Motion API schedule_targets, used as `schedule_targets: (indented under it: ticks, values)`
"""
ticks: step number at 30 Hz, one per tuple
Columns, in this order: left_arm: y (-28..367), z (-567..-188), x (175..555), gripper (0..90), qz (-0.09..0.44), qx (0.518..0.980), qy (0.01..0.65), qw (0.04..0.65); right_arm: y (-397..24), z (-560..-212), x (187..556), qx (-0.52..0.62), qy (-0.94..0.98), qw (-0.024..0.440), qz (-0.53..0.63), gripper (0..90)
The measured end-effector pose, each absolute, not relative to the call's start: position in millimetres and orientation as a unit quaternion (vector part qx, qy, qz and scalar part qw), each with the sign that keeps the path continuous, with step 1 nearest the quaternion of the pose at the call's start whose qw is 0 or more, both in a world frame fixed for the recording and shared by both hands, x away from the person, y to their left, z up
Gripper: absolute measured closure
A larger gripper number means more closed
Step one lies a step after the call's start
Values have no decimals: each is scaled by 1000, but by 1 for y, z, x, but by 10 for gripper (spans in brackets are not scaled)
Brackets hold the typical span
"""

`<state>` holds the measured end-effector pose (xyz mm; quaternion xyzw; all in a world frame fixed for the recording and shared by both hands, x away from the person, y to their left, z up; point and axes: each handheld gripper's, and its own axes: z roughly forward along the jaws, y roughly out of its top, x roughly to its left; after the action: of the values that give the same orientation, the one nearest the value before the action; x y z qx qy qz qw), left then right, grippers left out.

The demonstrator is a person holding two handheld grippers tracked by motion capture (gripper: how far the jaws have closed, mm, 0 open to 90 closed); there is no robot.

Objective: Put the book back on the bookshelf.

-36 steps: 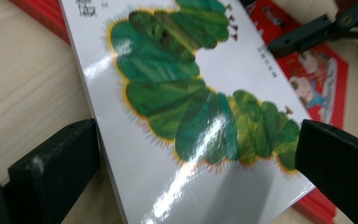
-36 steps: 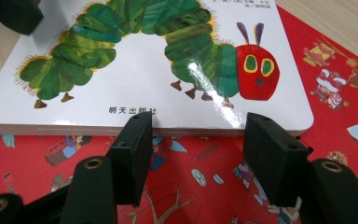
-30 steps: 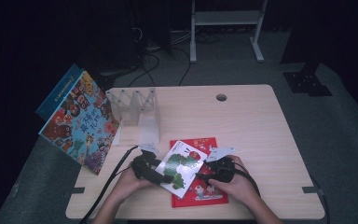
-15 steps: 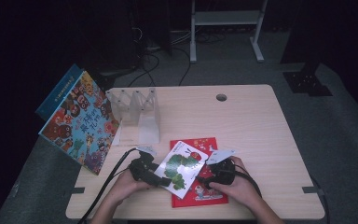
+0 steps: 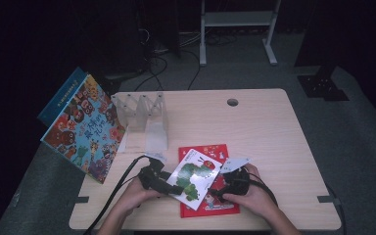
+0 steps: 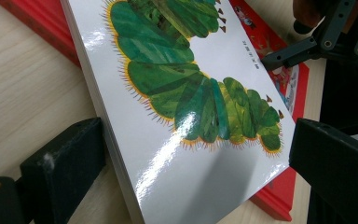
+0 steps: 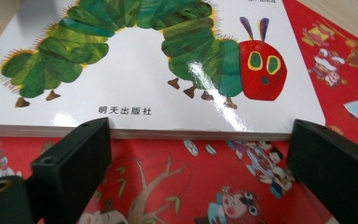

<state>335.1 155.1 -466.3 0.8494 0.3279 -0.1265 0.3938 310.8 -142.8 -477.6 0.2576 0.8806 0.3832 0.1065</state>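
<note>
A person's two hands are working over a white caterpillar picture book [image 5: 196,175] that is lying askew on top of a red picture book [image 5: 215,205] near the front edge of a pale wooden table [image 5: 264,132]. The left gripper [image 5: 169,185] is standing with its jaws spread, one on each side of the white book's corner, and it is not clear from the pictures whether the pads are pressing on it. The right gripper [image 5: 218,193] has just been opening and is resting with its jaws wide apart over the red cover, just short of the white book's edge, nothing between them. A clear plastic rack [image 5: 144,117] and a colourful leaning book [image 5: 85,129] are standing at the table's left.
</note>
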Motion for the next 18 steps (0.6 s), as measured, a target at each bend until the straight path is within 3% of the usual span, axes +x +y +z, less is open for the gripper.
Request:
schedule_targets:
  ticks: [6,10,12,18]
  values:
    - [151,-469,334,44,-117,856,317,390,-149,-477,309,258,884,110,374,53]
    - [156,-467,328,50,-123,863,310,379,-157,-471,305,254,883,104,382,342]
    - [159,-468,327,50,-130,859,316,382,-160,-470,305,255,882,100,384,404]
    - [157,-467,327,51,-126,860,314,381,-157,-469,304,253,884,95,383,398]
